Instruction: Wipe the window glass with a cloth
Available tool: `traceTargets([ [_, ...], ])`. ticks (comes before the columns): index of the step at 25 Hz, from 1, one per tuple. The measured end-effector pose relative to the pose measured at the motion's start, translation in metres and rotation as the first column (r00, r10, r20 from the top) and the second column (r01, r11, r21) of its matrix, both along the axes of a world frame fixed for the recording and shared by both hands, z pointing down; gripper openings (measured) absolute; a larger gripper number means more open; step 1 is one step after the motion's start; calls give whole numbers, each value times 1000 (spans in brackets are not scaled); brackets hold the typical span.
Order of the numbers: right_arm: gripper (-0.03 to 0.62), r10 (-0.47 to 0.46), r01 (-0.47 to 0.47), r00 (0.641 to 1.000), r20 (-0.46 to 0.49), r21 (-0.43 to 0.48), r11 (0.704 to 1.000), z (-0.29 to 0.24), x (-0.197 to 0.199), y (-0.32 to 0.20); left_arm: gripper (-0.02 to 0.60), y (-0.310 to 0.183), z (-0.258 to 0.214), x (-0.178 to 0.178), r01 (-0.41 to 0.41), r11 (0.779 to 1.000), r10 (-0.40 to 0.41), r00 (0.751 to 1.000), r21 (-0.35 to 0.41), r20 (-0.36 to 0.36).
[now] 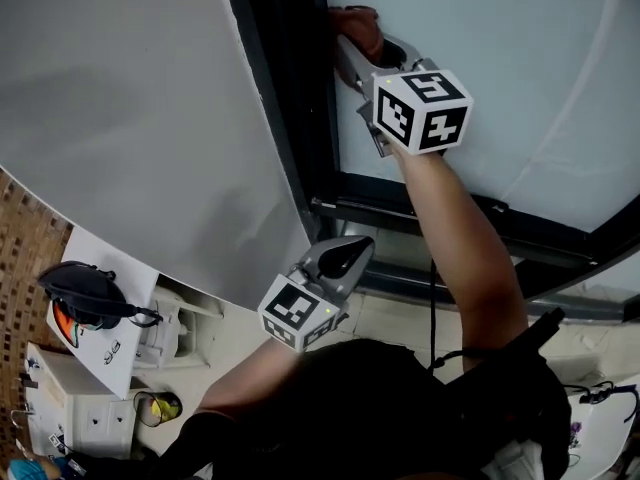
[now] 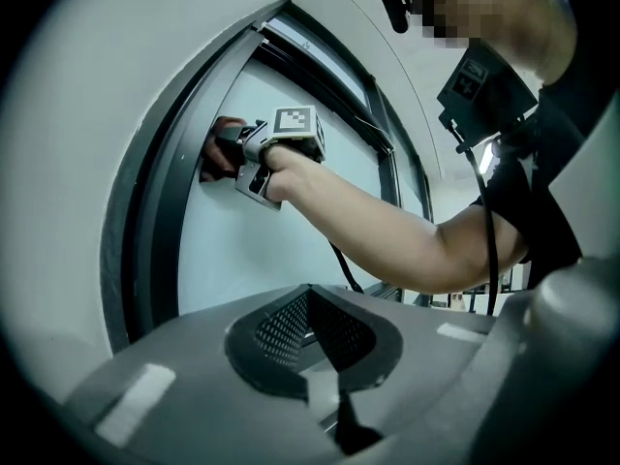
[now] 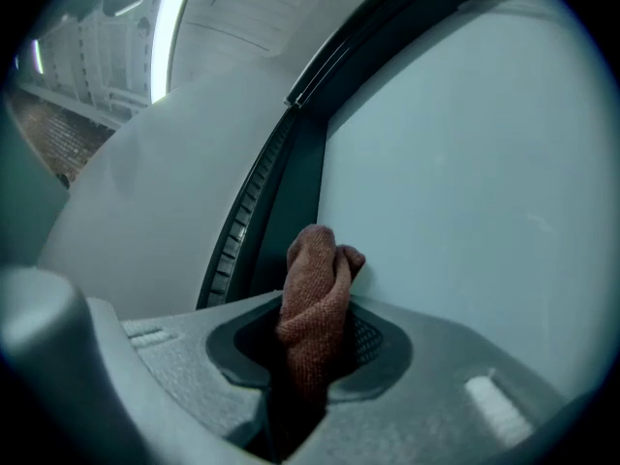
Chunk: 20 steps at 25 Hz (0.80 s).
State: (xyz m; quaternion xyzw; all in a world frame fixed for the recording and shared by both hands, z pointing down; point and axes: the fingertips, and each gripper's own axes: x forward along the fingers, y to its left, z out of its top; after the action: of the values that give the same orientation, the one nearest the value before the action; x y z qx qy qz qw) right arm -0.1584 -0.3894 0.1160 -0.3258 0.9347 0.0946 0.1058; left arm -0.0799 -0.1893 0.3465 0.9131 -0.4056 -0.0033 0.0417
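nearest to me, low in the middle of the head view, the left gripper (image 1: 345, 258) hangs by my body with its jaws drawn together on nothing. its own view shows the two pads meeting with no gap and nothing between them (image 2: 325, 395). it is idle and well apart from the work.

further out, my right arm reaches up to the top middle of the head view, where the right gripper (image 1: 362, 48) is clamped on the cloth (image 1: 358, 23). in the right gripper view the cloth (image 3: 315, 294) is a bunched reddish-brown knit wad standing up out of the pinched jaws, lower middle of the frame. its free end presses on the window glass (image 3: 465, 163) just beside the dark frame (image 3: 291, 182).

i judge the cloth to be light, soft and floppy. it gives no stiffness of its own, so the push has to come through the jaw tips close behind it. the hold looks deep enough, low on the bunch with a short tuft out front. a longer tuft would fold over and smear rather than wipe.

the glass, pale blue-grey across the upper right of the head view, is hard, smooth and breakable. i'd keep only cloth on it, not the jaw tips. the cloth may snag on the ribbed seal beside the frame.
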Motion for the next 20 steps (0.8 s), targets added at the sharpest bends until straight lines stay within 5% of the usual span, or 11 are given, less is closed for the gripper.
traceTargets([
  [20, 83, 307, -301, 950, -51, 101, 948, 3, 116, -2, 17, -12, -1, 32, -154, 988, 155, 987, 14, -31],
])
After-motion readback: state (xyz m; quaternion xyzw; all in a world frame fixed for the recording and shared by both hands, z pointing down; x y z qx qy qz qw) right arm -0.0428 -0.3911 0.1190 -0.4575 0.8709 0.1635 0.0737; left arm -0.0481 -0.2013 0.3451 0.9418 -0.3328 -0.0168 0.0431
